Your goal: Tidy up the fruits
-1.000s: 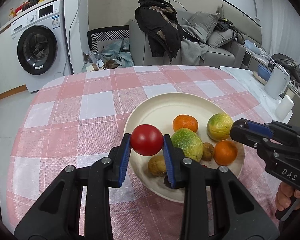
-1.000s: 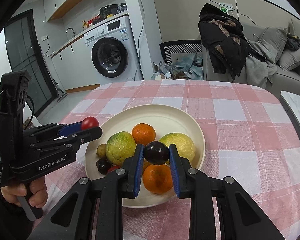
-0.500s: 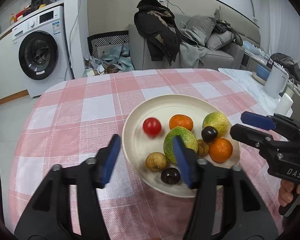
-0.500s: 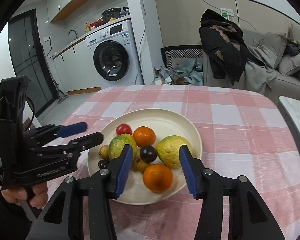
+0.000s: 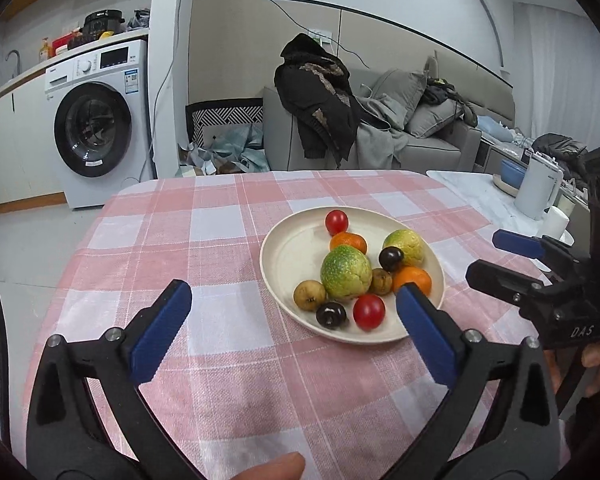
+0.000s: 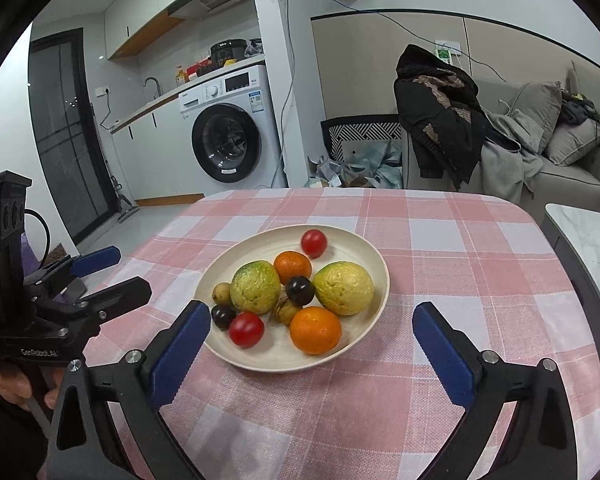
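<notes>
Left gripper: jaws wide apart, holding nothing, clear of the plate, which lies at 1 o'clock. Right gripper: jaws wide apart, empty, plate at 12 o'clock. All visible fruit rests on the plate; no fruit lies on the tablecloth. Task appears essentially complete.
</notes>
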`<state>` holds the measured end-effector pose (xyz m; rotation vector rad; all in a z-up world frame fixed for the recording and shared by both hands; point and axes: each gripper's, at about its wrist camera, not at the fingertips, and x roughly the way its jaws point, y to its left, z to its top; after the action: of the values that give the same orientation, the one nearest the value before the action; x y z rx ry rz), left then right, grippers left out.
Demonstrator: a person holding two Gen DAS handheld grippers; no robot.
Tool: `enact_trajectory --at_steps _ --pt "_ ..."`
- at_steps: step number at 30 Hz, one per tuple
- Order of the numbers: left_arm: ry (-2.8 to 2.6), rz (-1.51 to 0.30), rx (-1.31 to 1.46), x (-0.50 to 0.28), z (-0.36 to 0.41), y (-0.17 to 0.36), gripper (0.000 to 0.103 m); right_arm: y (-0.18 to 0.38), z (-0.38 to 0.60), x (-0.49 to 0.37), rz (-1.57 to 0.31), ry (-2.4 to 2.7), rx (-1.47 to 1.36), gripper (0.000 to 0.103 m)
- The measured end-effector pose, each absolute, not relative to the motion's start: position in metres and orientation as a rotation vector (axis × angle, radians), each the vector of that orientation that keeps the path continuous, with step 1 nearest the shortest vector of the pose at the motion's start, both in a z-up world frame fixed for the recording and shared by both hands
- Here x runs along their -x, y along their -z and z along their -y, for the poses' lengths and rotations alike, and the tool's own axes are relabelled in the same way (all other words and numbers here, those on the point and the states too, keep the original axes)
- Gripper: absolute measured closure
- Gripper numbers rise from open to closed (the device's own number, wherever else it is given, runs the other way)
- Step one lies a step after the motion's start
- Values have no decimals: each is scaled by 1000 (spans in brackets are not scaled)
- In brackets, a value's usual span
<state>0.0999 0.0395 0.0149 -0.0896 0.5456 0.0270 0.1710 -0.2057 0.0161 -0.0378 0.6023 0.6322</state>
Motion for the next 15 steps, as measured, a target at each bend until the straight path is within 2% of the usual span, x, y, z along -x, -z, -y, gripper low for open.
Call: enact_trajectory --at_steps 15 --pt "-50 -486 70 -67 -26 -6 1 -16 218 -143 -479 -671 41 0"
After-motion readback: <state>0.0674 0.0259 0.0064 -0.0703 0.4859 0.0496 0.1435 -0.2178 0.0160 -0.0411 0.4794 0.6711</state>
